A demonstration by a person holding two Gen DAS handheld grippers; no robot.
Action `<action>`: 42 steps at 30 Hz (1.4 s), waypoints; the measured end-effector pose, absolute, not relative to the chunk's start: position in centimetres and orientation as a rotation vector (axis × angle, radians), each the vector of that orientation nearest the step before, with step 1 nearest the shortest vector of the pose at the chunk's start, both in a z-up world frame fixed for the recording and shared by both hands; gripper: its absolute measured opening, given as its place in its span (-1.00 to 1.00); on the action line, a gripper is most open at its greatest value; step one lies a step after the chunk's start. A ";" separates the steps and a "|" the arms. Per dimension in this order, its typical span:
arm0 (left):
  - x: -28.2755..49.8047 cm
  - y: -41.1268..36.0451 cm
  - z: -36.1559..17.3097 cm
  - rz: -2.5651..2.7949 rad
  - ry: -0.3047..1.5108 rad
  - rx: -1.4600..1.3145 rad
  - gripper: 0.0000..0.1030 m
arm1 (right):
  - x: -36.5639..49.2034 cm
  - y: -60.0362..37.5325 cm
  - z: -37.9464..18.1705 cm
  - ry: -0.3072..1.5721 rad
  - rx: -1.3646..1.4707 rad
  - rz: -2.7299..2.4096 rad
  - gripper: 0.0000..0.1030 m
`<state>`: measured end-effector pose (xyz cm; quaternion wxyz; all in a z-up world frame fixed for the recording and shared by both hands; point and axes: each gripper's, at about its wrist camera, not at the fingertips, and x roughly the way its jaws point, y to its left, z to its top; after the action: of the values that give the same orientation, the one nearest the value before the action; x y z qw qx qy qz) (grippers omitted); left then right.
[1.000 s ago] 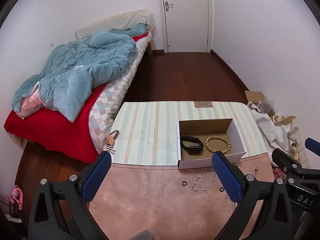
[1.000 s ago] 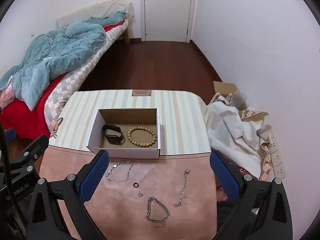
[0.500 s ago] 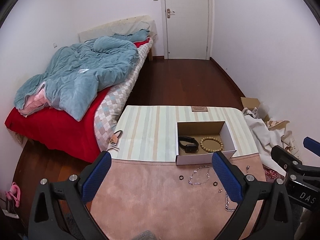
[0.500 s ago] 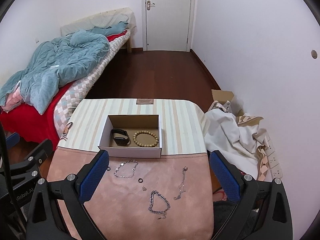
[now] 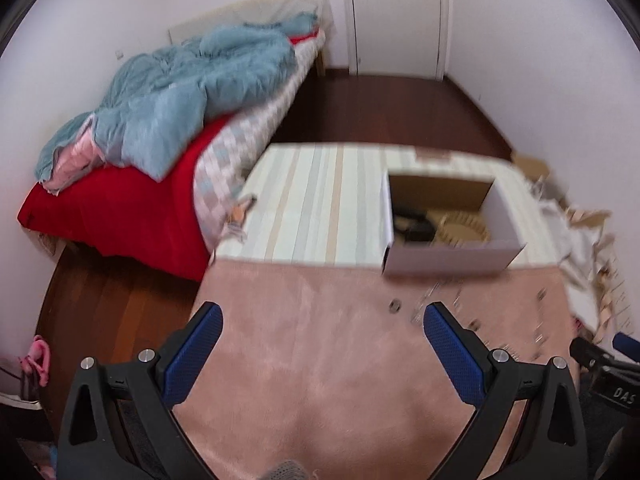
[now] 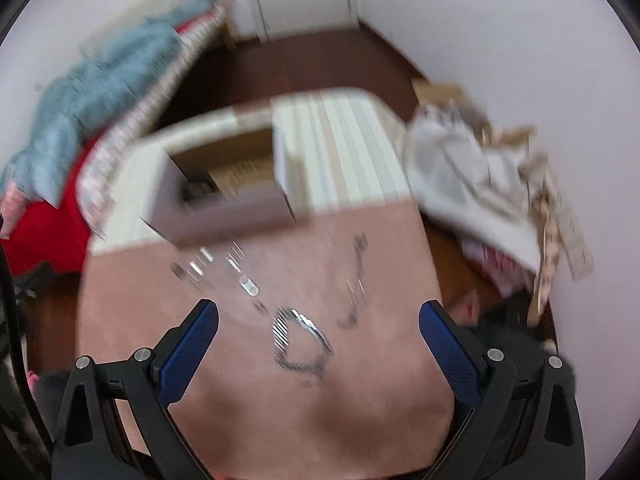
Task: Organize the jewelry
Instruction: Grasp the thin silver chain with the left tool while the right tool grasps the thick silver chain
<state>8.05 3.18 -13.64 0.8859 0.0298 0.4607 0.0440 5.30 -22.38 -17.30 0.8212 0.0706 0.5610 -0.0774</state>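
Surface: a table is seen, covered nearest the cameras by a pink plush mat and beyond it by a pale striped cloth. An open white cardboard box is set on the striped cloth, its front wall at the seam with the mat.

Room: dark wood floor, white walls, a white door. A bed with a red sheet and a rumpled blue quilt is placed along the left wall. A heap of white cloth and cardboard is noted on the floor to the right of the table.

Hard to make out: both views are smeared, the right wrist view heavily. Inside the box a dark band and a ring of tan beads are partly cut off by the front wall. On the mat, a small dark ring is made out just below the box. A looped silver chain and a long thin chain are seen as streaks; further small pieces cannot be identified.

Jaws: the left gripper is held over the mat, blue pads spread wide, nothing between them. The right gripper is likewise spread wide and empty, above the looped chain; contact cannot be told.
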 end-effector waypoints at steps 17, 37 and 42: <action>10.5 2.3 -21.5 0.085 1.157 0.124 0.99 | 5.7 -21.7 -26.3 1.303 0.097 -0.148 -0.84; 16.0 -1.4 -25.9 -0.070 1.273 0.017 0.93 | 6.4 -25.1 -25.5 1.239 0.201 -0.169 -0.96; 16.9 -3.3 -26.8 -0.122 1.288 0.075 0.29 | 6.6 -25.5 -25.6 1.238 0.204 -0.171 -0.97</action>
<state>16.90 -3.35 -26.84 0.7972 0.0348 0.6000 -0.0568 6.61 -25.55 -25.64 0.8061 0.0954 0.5785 -0.0799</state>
